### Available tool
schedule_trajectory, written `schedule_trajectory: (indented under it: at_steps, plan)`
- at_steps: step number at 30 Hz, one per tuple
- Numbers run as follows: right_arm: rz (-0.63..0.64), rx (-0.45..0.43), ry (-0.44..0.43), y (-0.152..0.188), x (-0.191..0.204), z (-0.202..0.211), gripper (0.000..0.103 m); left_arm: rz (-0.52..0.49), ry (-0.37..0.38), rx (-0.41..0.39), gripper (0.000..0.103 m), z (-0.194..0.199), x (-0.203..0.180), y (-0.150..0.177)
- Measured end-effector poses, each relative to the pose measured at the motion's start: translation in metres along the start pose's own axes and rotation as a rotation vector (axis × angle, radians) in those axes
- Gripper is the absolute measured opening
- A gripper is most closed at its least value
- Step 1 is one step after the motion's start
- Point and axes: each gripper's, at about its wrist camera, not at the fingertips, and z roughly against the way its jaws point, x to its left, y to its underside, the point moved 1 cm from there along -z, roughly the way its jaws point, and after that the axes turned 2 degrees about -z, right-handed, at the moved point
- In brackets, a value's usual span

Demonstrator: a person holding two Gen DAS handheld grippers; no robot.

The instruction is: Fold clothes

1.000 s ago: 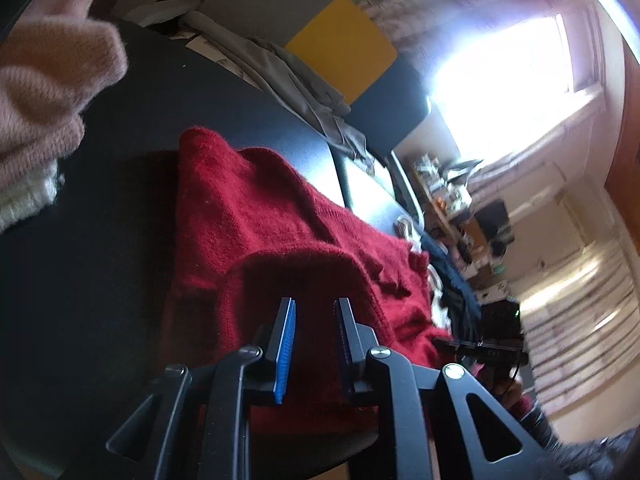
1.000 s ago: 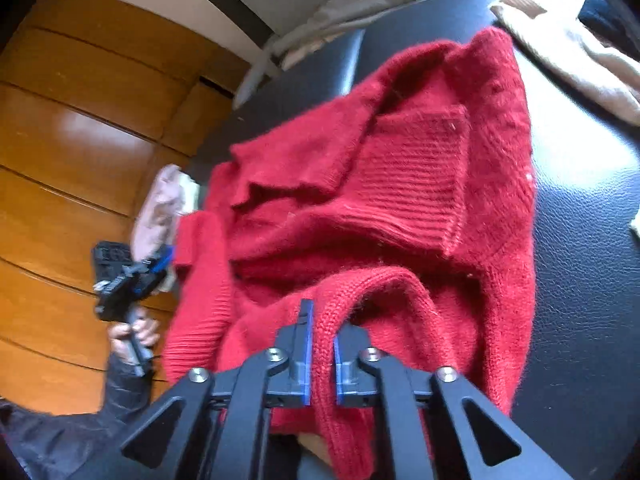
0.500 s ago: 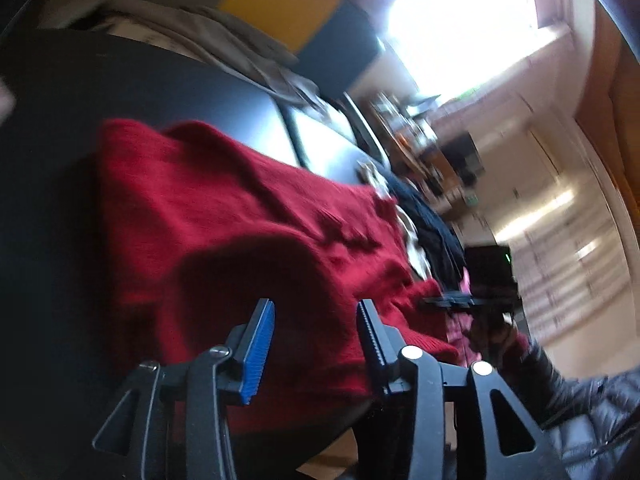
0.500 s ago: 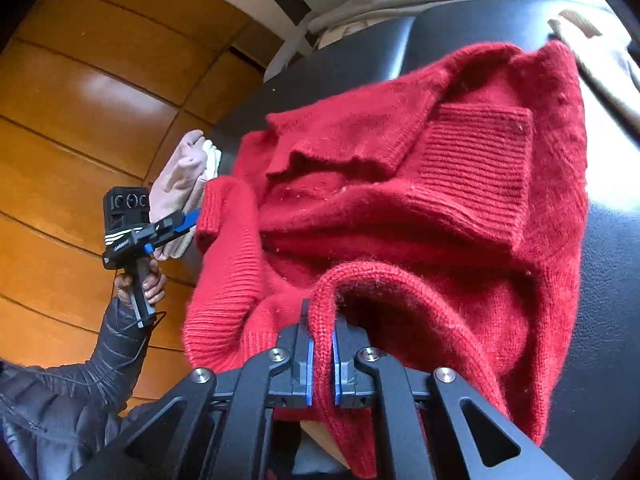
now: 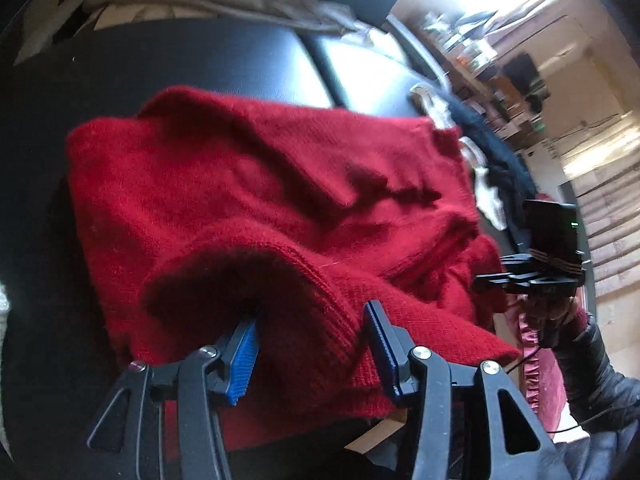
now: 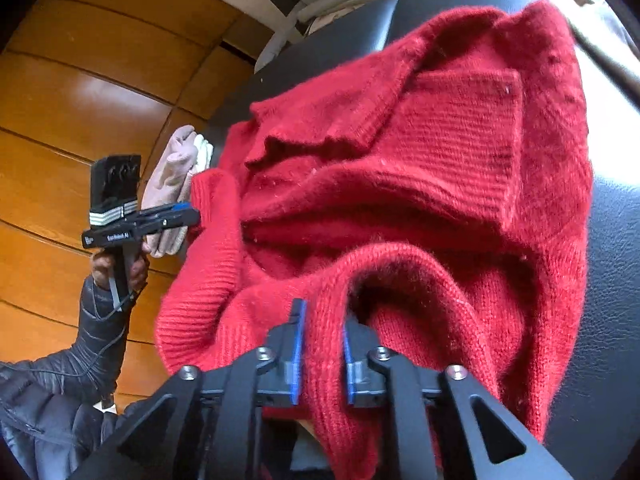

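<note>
Left gripper [image 5: 310,344]: jaws closing, standing apart around a fold of the red sweater [image 5: 260,200], pads not pressing. The sweater lies crumpled on the black surface [image 5: 180,56]. Right gripper [image 6: 320,350]: jaws opening, the knit edge between them, contact unclear.

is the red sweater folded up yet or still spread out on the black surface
Partly folded, not finished. The red sweater lies bunched, one ribbed panel doubled over its body, with loose rumpled edges on the black surface.
</note>
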Motion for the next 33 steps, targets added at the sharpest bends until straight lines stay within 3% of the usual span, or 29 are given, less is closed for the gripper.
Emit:
schedule_trajectory:
  at_steps: [3, 7, 12, 15, 18, 21, 25, 28, 33]
  plan:
    - [0.055, -0.009, 0.019, 0.004, 0.007, 0.000, 0.010, 0.007, 0.021, -0.024, 0.016, 0.004, 0.004, 0.009]
    - [0.137, -0.012, 0.025, 0.008, 0.027, 0.008, 0.008, 0.065, 0.240, -0.168, 0.014, 0.042, 0.016, 0.033]
    - [0.125, -0.118, -0.099, 0.005, 0.037, 0.035, 0.008, 0.104, 0.517, -0.377, 0.014, 0.089, 0.030, 0.063]
    - [0.097, -0.203, -0.144, -0.008, 0.037, 0.051, 0.008, 0.138, 0.613, -0.487, 0.014, 0.108, 0.042, 0.065]
    - [0.036, -0.301, -0.174, -0.034, 0.024, 0.062, 0.008, 0.242, 0.682, -0.590, 0.014, 0.112, 0.071, 0.055]
    - [-0.106, -0.373, -0.168, -0.064, -0.010, 0.060, 0.008, 0.424, 0.648, -0.620, 0.014, 0.089, 0.114, 0.031]
    - [-0.351, -0.335, -0.141, -0.090, -0.071, 0.026, 0.014, 0.658, 0.583, -0.500, 0.014, 0.027, 0.158, 0.021]
    - [-0.442, -0.348, -0.222, -0.087, -0.095, 0.015, 0.014, 0.672, 0.568, -0.489, 0.019, 0.012, 0.163, 0.023]
    - [-0.376, -0.367, -0.360, -0.075, -0.081, 0.034, 0.064, 0.662, 0.578, -0.484, 0.022, 0.017, 0.165, 0.026]
